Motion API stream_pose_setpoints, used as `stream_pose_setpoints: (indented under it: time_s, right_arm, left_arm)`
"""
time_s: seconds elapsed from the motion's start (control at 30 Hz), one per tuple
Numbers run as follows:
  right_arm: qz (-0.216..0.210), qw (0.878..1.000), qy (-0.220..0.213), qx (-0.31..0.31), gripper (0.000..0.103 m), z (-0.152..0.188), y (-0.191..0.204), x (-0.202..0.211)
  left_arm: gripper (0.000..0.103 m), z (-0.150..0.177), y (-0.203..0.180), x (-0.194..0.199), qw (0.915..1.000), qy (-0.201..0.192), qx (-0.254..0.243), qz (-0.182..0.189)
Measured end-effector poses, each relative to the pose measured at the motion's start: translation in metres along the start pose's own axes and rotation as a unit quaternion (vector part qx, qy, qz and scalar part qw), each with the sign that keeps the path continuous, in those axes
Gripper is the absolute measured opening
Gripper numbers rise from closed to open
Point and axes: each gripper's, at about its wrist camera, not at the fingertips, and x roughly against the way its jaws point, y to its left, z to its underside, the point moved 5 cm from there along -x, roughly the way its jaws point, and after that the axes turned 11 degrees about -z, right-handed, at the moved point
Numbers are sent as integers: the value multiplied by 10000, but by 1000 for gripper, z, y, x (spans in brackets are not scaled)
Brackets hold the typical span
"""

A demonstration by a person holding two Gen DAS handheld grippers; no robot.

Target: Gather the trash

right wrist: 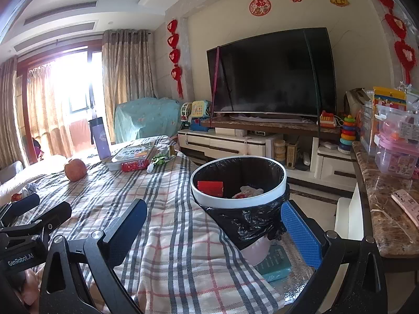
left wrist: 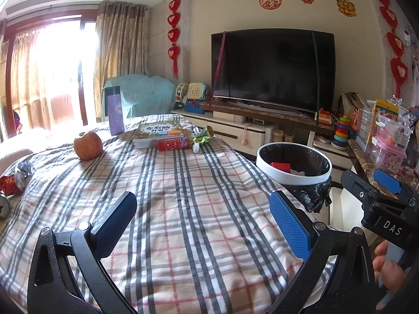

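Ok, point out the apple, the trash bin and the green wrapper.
apple [left wrist: 87, 145], left wrist view, middle of its skin.
trash bin [right wrist: 237, 201], right wrist view, front of its white rim.
green wrapper [left wrist: 203, 135], left wrist view, its crumpled middle.

Bin [right wrist: 237, 183] right of the cloth-covered table [left wrist: 183, 196] | apple [left wrist: 87, 145] far left on table | bottle [left wrist: 116, 110] behind apple | book [left wrist: 158, 132] right of bottle | wrapper [left wrist: 203, 134] right of book | television [left wrist: 272, 68] behind.
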Motion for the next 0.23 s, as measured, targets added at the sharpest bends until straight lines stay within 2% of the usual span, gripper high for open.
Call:
stream_pose_setpoints:
  time_s: [0.23]
  right_arm:
    - [-36,9999,126,-22,103,-1,-1,-6]
  left_arm:
    - [103,0,6,-7,9999,110,72,36]
